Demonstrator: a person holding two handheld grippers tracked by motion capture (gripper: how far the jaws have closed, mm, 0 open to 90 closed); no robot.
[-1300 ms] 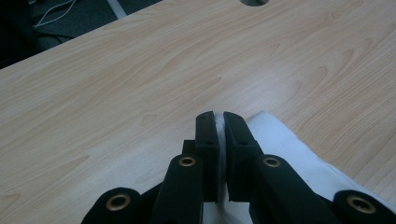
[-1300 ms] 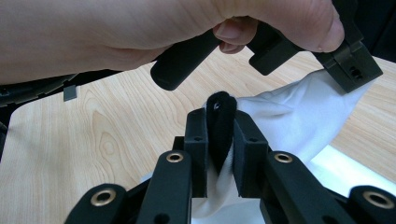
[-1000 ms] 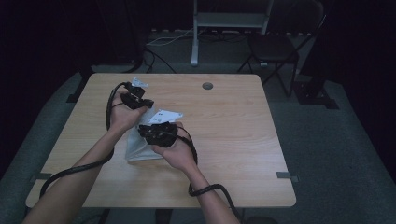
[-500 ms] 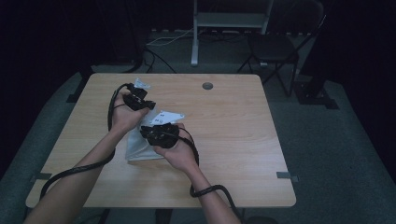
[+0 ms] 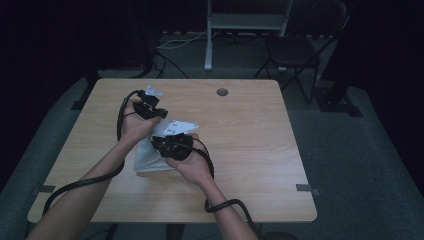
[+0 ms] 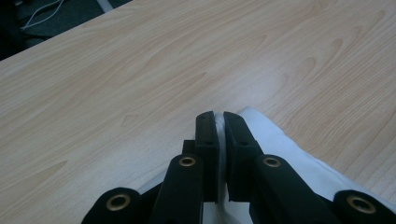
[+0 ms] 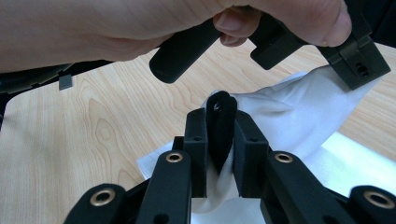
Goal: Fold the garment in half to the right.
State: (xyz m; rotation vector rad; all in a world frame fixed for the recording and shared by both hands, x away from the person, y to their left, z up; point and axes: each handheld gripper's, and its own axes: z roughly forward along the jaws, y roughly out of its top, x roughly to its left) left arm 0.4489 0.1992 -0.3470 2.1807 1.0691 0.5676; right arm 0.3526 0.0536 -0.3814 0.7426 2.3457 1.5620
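High view: a wooden table (image 5: pixel 250 150) bears a white cloth (image 5: pixel 150 157) on its left half. The left gripper (image 5: pixel 150 106) sits at the cloth's far edge and the right gripper (image 5: pixel 172 145) just right of it; both hands lie over the cloth and cover much of it. A small round grey disc (image 5: pixel 222 92) lies well apart near the far edge. A chair (image 5: pixel 295 50) and a metal stand (image 5: pixel 245 22) are on the floor beyond the table.

Left gripper view: the left gripper (image 6: pixel 220 122) has its jaws closed on a thin fold of the white cloth (image 6: pixel 299 158), with bare table (image 6: pixel 140 70) ahead.

Right gripper view: the right gripper (image 7: pixel 220 122) is clamped on a bunched ridge of the cloth (image 7: pixel 289 112), which rises to the other gripper (image 7: pixel 359 63) held by the left hand (image 7: pixel 140 23) across the far side.
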